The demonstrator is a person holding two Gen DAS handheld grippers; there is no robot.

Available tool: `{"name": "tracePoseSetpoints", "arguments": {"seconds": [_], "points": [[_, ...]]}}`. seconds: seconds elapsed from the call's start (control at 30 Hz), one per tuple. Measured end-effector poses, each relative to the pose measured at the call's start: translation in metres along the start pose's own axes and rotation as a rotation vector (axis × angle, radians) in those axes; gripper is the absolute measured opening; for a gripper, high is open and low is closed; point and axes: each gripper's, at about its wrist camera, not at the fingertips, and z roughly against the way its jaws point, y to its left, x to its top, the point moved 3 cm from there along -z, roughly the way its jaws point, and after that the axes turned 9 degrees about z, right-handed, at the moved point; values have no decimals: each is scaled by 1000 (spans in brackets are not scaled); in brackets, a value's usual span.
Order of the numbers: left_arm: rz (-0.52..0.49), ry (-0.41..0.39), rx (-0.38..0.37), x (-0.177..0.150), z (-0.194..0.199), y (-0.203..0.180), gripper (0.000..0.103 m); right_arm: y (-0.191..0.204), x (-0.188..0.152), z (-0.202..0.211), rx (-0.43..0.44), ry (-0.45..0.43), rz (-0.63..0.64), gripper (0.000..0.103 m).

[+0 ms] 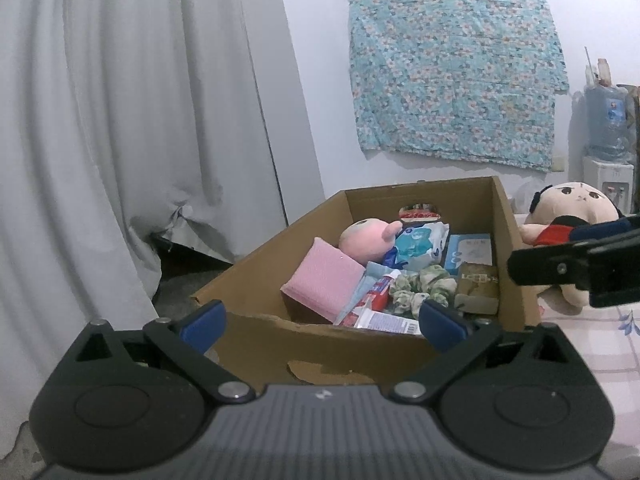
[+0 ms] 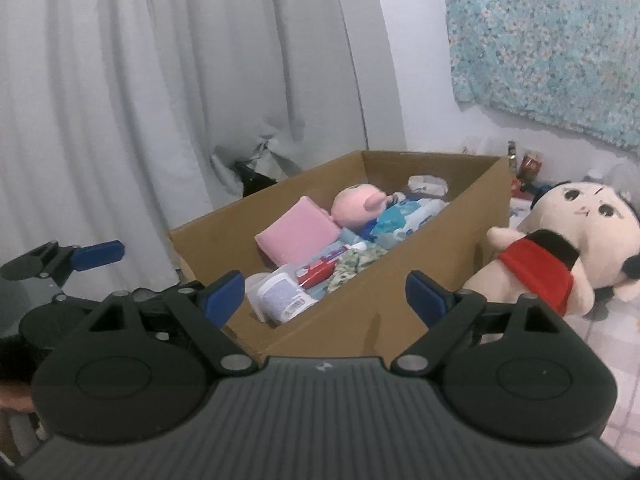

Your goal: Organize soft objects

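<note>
Beyond right gripper point(image 2: 325, 294) only, left gripper's fingers point(image 2: 98, 254)

1. The cardboard box point(image 1: 516, 264) sits on the bed point(image 1: 600, 344), in front of the curtain point(image 1: 120, 120).
2. Inside it, the sponge point(image 1: 324, 276) leans left of the toothpaste tube point(image 1: 372, 296); the small plush doll point(image 1: 364, 240) lies behind both.
3. The scrunchie point(image 1: 420, 288) lies right of the tube.
4. The large plush doll point(image 2: 576, 240) lies on the bed just right of the box.
</note>
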Motion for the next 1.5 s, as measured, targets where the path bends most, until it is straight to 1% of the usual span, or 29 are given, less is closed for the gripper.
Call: {"name": "tracePoseSetpoints", "arguments": {"seconds": [0.07, 0.17, 0.33, 0.47, 0.83, 1.03, 1.33, 1.43, 1.5], "points": [[6, -4, 16, 0, 0, 1, 103, 1, 1, 1, -15, -11, 24, 88], [1, -12, 24, 0, 0, 1, 103, 0, 2, 2, -10, -16, 25, 88], [-11, 7, 26, -1, -2, -1, 103, 0, 2, -1, -6, -2, 27, 89], [-18, 27, 19, 0, -6, 0, 103, 2, 1, 1, -5, -8, 26, 89], [-27, 25, 17, 1, -6, 0, 103, 3, 0, 3, -6, 2, 27, 89], [-19, 33, 18, 1, -6, 1, 103, -2, -2, 5, -24, 14, -4, 89], [29, 52, 4, 2, -9, 10, 103, -19, -6, 16, -91, 11, -69, 90], [31, 58, 2, 1, -11, 9, 103, -21, -8, 13, -91, 23, -91, 90], [33, 62, 0, 1, -11, 8, 103, -22, -9, 9, -67, 33, -113, 90]]}}
